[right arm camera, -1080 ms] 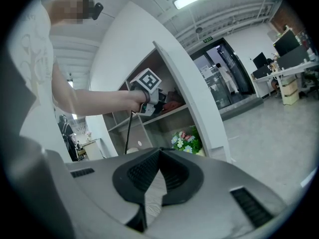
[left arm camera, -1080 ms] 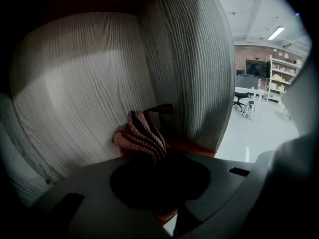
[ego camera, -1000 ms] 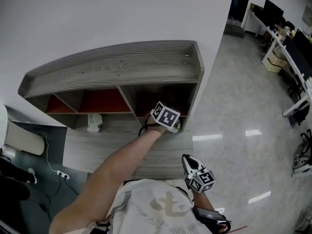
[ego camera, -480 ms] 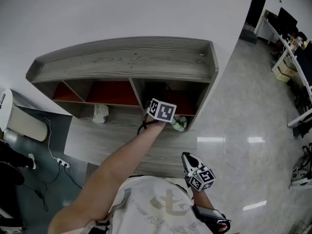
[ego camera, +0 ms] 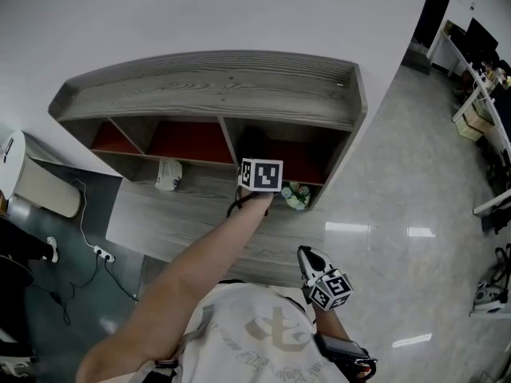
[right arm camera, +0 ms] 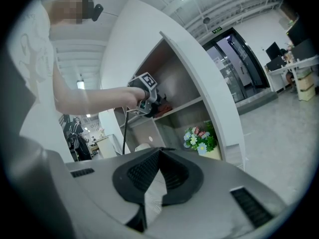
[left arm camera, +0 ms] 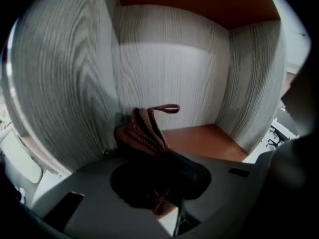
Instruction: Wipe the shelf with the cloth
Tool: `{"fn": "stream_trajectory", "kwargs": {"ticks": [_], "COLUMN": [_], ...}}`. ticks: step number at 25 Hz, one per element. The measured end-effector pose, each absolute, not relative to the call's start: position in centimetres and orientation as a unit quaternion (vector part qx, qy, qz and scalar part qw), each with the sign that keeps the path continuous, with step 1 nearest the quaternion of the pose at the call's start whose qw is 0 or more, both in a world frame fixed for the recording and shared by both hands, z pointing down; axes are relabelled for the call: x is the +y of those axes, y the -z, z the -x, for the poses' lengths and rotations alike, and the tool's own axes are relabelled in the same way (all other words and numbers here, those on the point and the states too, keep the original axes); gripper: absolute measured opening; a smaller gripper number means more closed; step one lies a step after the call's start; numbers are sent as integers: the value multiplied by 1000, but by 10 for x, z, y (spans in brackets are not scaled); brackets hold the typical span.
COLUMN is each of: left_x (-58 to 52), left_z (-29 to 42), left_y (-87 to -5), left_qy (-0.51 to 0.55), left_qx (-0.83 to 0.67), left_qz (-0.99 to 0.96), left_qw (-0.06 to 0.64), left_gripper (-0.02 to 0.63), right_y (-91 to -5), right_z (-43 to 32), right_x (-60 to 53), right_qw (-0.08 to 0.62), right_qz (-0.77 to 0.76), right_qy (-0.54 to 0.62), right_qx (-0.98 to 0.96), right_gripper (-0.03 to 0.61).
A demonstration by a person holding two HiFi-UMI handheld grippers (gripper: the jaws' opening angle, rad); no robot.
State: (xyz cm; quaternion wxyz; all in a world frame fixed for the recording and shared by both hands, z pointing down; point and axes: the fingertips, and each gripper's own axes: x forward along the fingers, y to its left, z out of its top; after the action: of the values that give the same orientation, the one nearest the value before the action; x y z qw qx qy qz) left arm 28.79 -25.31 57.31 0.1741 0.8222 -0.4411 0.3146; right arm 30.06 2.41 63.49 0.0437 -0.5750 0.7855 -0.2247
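The grey wood shelf unit [ego camera: 215,94] has compartments with red-brown floors. My left gripper [ego camera: 261,175] reaches into the right-hand compartment [ego camera: 295,162]. In the left gripper view it [left arm camera: 154,176] is shut on a bunched brown cloth [left arm camera: 142,133], which sits against the compartment's left wall [left arm camera: 65,83] just above the red-brown floor [left arm camera: 199,141]. The right gripper view shows the left gripper [right arm camera: 143,94] and the cloth [right arm camera: 162,106] at the shelf from the side. My right gripper [ego camera: 323,282] hangs low by my body, its jaws [right arm camera: 152,183] shut on nothing.
A small pot of flowers [ego camera: 297,195] stands on the lower shelf board right of the left gripper, seen too as the flowers [right arm camera: 202,138]. A white object [ego camera: 168,174] sits further left. A white appliance [ego camera: 32,182] and a floor power strip [ego camera: 100,254] are at the left.
My left gripper with the cloth has shifted left and deeper in the right compartment, uncovering the flower pot. The head view has swung a little. The right gripper has stayed put.
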Motion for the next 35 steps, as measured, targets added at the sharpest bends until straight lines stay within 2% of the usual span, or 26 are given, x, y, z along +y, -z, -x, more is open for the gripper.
{"fn": "stream_trajectory", "kwargs": {"ticks": [12,35], "left_x": [-216,-156], "left_z": [-246,-147], "left_y": [-571,-571], "left_qy": [-267,-184], "left_qx": [-455,-335], "left_qz": [-829,-900], "left_qw": [184,208], "left_gripper": [81,81], "right_y": [-639,-621], "right_z": [-290,-237], "right_x": [22,-18], "right_qw": [43,10], "right_qz": [552,544], "right_qy": [231,213], "right_qx": [800,811], "right_gripper": [5,5]}}
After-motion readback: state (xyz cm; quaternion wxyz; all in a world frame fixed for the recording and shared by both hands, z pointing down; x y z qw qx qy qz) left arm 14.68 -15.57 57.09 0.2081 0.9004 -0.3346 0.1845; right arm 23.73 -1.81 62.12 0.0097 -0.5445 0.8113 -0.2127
